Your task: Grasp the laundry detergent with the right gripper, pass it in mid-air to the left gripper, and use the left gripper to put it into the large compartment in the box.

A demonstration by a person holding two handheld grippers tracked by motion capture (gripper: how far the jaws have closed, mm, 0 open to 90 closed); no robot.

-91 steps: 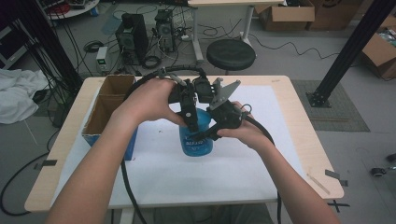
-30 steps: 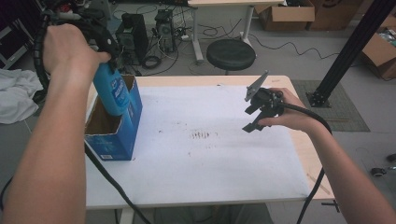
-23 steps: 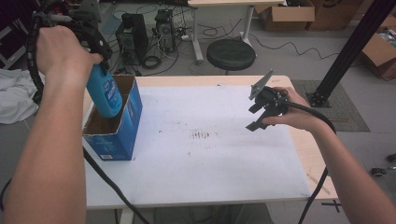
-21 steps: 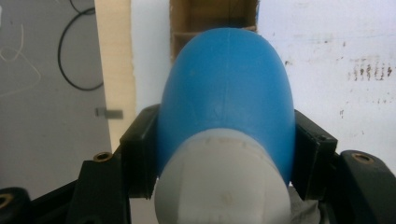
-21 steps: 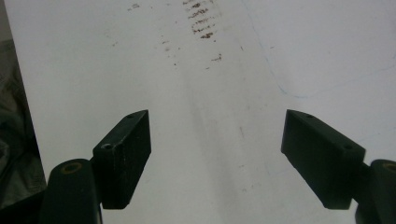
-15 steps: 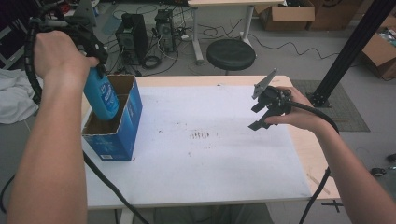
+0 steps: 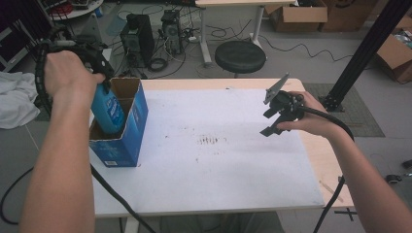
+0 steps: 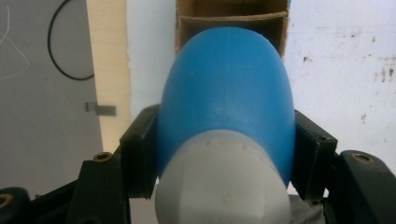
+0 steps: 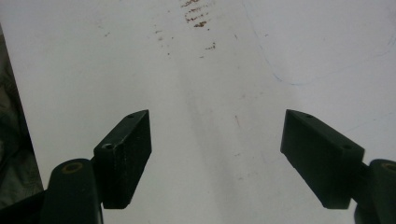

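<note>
Lowered now is the blue bottle (image 7: 109,110), which a second ago was held up above the open cardboard box (image 7: 127,138); its lower part is sunk inside the box while the upper part is seen above the rim. It is carried by the left claw (image 7: 99,73), gripped from above in the person's left hand (image 7: 70,73) at the far left corner of the surface (image 7: 218,174). In the left gripper view the bottle (image 8: 226,98) is pressed on both sides by the black jaws, just above its pale cap end, and the brown inner walls of the box (image 8: 231,18) are seen straight beyond it. The bottle is held firmly, nose down into the box.

Over on the other side, the right claw (image 7: 273,121) is kept in the air above the right part of the white surface, well apart from the box, much where it was a second ago. Its jaws are seen spread wide in the right gripper view, with nothing between them, and the stained white sheet (image 9: 210,70) is looked down on through the gap. A patch of brown specks (image 7: 210,141) is marked near the middle of the surface, between the two hands. The box is stood upright at the left edge, its flaps open.
</note>
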